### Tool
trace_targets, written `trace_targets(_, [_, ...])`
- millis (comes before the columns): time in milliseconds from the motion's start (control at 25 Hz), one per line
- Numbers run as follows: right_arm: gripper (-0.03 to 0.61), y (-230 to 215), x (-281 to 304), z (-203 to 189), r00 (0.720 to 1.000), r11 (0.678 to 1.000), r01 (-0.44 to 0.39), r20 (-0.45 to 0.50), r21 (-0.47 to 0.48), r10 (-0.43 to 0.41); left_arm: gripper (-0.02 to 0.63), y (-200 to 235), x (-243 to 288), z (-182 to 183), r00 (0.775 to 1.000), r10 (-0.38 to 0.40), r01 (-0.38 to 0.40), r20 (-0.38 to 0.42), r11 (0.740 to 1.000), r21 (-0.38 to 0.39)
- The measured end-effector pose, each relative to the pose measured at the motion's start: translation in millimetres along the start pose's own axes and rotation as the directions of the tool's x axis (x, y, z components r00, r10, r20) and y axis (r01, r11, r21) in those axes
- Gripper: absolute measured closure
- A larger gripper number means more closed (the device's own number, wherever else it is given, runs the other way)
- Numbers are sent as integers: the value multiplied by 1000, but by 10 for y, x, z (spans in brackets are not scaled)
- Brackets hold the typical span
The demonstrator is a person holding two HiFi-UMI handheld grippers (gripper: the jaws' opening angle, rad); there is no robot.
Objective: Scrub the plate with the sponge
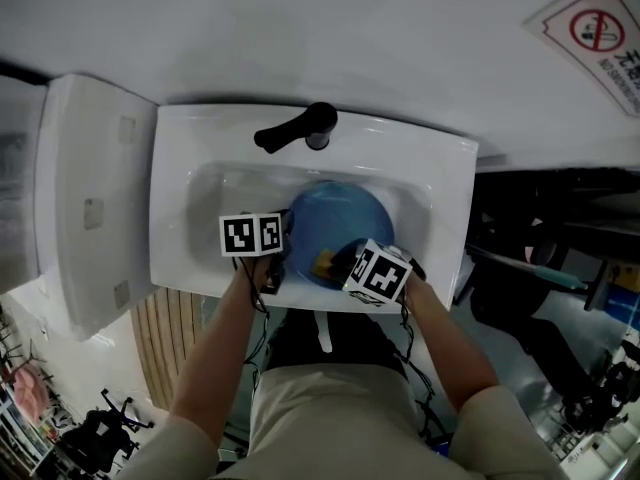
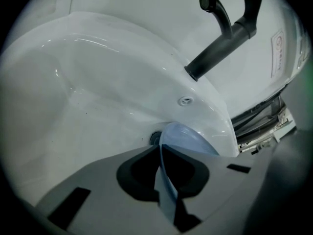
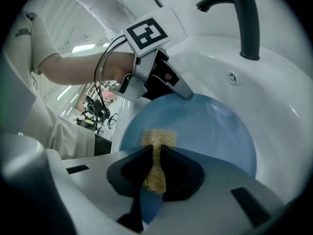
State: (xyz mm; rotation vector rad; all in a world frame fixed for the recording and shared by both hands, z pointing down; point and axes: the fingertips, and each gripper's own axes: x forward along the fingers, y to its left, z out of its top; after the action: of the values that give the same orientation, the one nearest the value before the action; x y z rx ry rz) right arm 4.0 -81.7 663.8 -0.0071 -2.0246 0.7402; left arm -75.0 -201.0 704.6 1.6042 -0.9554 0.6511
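In the sink, the left gripper clamps its fingers on the blue plate; the right gripper pinches the sponge against it, seemingly mid-scrub; next, firm strokes across its face

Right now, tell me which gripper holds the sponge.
The right gripper, jaws shut on the yellow sponge; the left gripper clamps only the rim of the blue plate.

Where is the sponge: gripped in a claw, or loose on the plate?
Gripped. The right gripper view shows the right claw shut on the yellow sponge, pinched between its jaws in front of the blue plate.
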Motion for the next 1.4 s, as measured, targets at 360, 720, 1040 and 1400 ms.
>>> trace_targets(360, [517, -771, 381, 622, 969, 975, 217, 113, 50, -222, 588, 104, -21, -131, 1000, -16, 16, 3, 996, -84])
trace_targets(720, [522, -1596, 141, 267, 846, 845, 532, 17, 44, -534, 592, 173, -28, -127, 1000, 3, -3, 4, 997, -75])
trace_targets(1040, [520, -1166, -245, -377, 880, 901, 433, -233, 36, -414, 592, 184, -39, -111, 1000, 15, -13, 15, 997, -72])
trace_targets(1400, [522, 98, -166, -94, 988, 997, -25, -152, 78, 37, 592, 188, -44, -129, 1000, 18, -17, 8, 997, -76])
